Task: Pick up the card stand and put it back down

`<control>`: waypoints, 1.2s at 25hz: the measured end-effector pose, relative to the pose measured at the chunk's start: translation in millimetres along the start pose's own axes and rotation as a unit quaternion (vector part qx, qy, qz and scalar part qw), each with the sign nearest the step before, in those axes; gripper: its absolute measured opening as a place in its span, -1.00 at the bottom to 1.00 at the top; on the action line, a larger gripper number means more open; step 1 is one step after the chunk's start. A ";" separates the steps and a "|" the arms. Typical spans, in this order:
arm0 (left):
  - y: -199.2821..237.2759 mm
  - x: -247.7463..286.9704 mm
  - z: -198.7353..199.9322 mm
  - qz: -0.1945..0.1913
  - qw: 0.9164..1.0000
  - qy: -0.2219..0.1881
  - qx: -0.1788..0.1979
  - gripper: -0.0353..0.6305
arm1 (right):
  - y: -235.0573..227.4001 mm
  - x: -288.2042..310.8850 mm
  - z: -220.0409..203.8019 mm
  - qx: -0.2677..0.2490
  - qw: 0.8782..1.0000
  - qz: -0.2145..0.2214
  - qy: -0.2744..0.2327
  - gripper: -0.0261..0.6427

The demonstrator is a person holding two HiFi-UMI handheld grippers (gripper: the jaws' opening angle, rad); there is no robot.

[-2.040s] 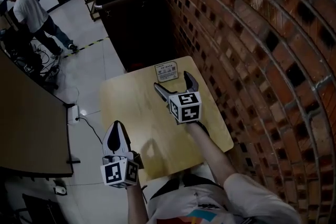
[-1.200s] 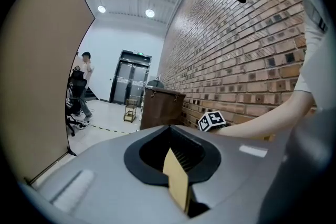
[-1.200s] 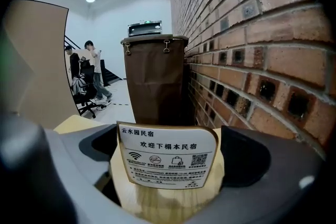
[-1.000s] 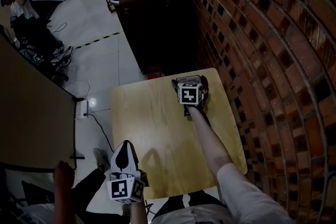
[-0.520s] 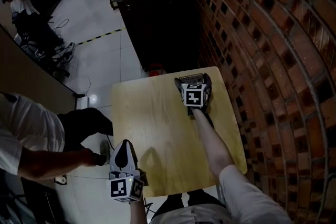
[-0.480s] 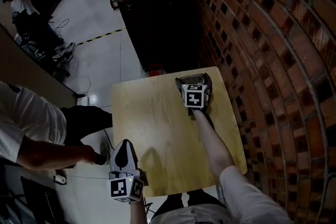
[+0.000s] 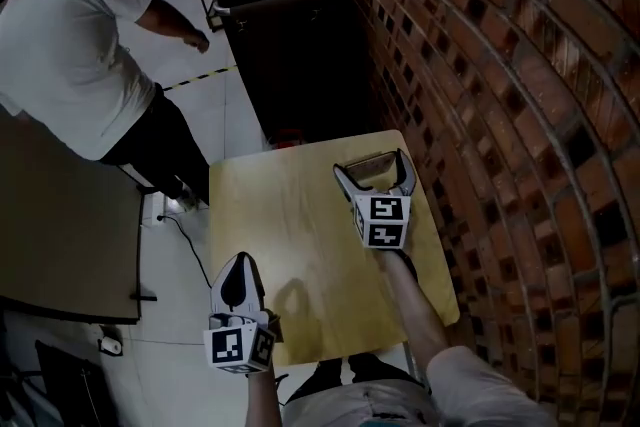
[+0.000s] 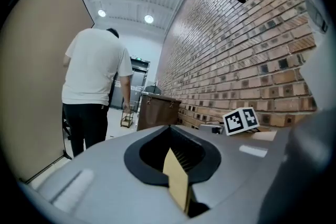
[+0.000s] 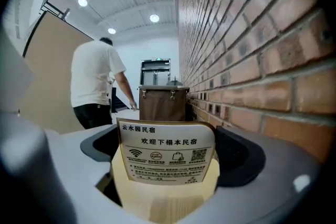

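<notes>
The card stand (image 7: 368, 169) is a pale wooden block holding a printed white card. It sits between the jaws of my right gripper (image 7: 372, 173), which is shut on it over the far right part of the small wooden table (image 7: 285, 215). In the right gripper view the card stand (image 9: 166, 157) fills the gap of the right gripper (image 9: 168, 165), card face toward the camera. Whether its base touches the table is hidden. My left gripper (image 7: 238, 267) is shut and holds nothing, at the table's near left corner. The left gripper (image 8: 176, 170) looks across the table at the right gripper's marker cube (image 8: 241, 120).
A brick wall (image 7: 500, 115) runs along the table's right side. A dark cabinet (image 7: 290, 25) stands just beyond the far edge. A person in a white shirt (image 7: 80, 45) stands on the floor to the left, beside a brown panel (image 7: 50, 225).
My right gripper has pulled back from the table's far edge toward me with the card stand between its jaws. A person in white has walked up on the left. The left gripper stayed put.
</notes>
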State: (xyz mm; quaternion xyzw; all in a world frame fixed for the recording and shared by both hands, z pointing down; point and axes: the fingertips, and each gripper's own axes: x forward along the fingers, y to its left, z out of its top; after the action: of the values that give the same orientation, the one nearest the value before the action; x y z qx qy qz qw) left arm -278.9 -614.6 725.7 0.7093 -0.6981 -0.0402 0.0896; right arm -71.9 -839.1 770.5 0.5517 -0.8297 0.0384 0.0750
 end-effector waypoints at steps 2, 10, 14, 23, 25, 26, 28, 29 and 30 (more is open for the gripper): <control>-6.3 -1.7 6.9 -0.010 1.000 -0.018 0.004 -0.89 | 3.8 -38.6 23.2 0.002 1.000 0.004 -0.026 0.74; -34.2 -17.1 49.3 -0.029 0.997 -0.058 0.035 -0.89 | 26.6 -193.5 71.6 0.010 0.997 0.037 -0.070 0.74; -40.0 -22.1 55.0 -0.031 0.997 -0.066 0.039 -0.89 | 26.2 -238.0 75.7 0.014 0.996 0.034 -0.077 0.71; -50.0 -21.5 62.5 -0.037 0.996 -0.076 0.041 -0.89 | 34.2 -248.1 77.3 0.015 0.995 0.045 -0.085 0.71; -53.3 -21.6 64.0 -0.040 0.995 -0.077 0.045 -0.89 | 34.8 -246.8 78.1 0.017 0.995 0.047 -0.087 0.71; -54.4 -21.9 64.8 -0.041 0.995 -0.078 0.046 -0.89 | 35.0 -246.1 78.3 0.017 0.995 0.047 -0.088 0.71; -55.5 -23.1 66.4 -0.040 0.995 -0.080 0.047 -0.89 | 35.1 -244.5 78.6 0.018 0.995 0.048 -0.088 0.71; -55.8 -23.7 67.0 -0.040 0.995 -0.082 0.049 -0.89 | 35.3 -243.9 79.4 0.017 0.995 0.049 -0.089 0.71; -56.0 -24.3 67.2 -0.040 0.995 -0.082 0.052 -0.89 | 35.6 -243.6 80.4 0.016 0.995 0.050 -0.090 0.71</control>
State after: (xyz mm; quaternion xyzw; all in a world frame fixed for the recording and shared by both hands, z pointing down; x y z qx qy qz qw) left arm -236.6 -594.7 647.8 0.7343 -0.6756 -0.0654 -0.0061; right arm -18.7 -615.3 651.4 0.5117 -0.8591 0.0060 -0.0110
